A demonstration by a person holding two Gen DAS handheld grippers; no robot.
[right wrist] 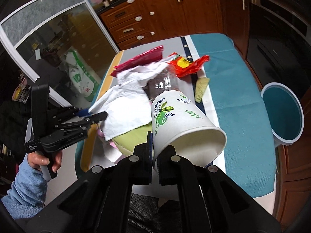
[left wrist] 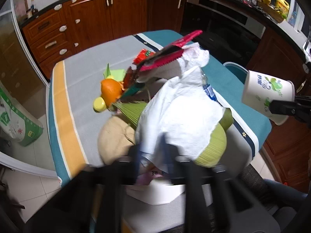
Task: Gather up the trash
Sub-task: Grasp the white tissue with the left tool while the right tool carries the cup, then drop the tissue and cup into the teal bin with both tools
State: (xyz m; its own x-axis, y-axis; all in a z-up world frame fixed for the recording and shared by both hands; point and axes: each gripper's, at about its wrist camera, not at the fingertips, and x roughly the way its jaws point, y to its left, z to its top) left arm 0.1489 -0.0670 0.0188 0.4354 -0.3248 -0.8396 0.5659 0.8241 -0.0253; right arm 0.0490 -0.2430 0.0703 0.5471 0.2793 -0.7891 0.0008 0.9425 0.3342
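My left gripper (left wrist: 152, 145) is shut on a corner of a white paper towel (left wrist: 180, 108), which drapes over the rubbish pile; the fingers are motion-blurred. From the right wrist view this gripper (right wrist: 101, 116) pinches the towel (right wrist: 126, 104) at the left. My right gripper (right wrist: 155, 155) is shut on the rim of a white paper cup (right wrist: 180, 116) with green leaf print, held tilted above the table. The cup (left wrist: 268, 91) also shows at the right of the left wrist view. A dark red wrapper (left wrist: 175, 48), a clear plastic bottle (right wrist: 163, 83) and a red-yellow wrapper (right wrist: 184, 64) lie beyond the towel.
A blue bin (right wrist: 281, 114) stands beside the table's right edge. Orange peel (left wrist: 111, 89), a yellow cap (left wrist: 100, 103) and a green plate (left wrist: 213, 147) sit on the striped tablecloth (left wrist: 64, 104). Wooden cabinets (left wrist: 87, 19) line the far side. A sleeved hand (right wrist: 46, 161) holds the left gripper.
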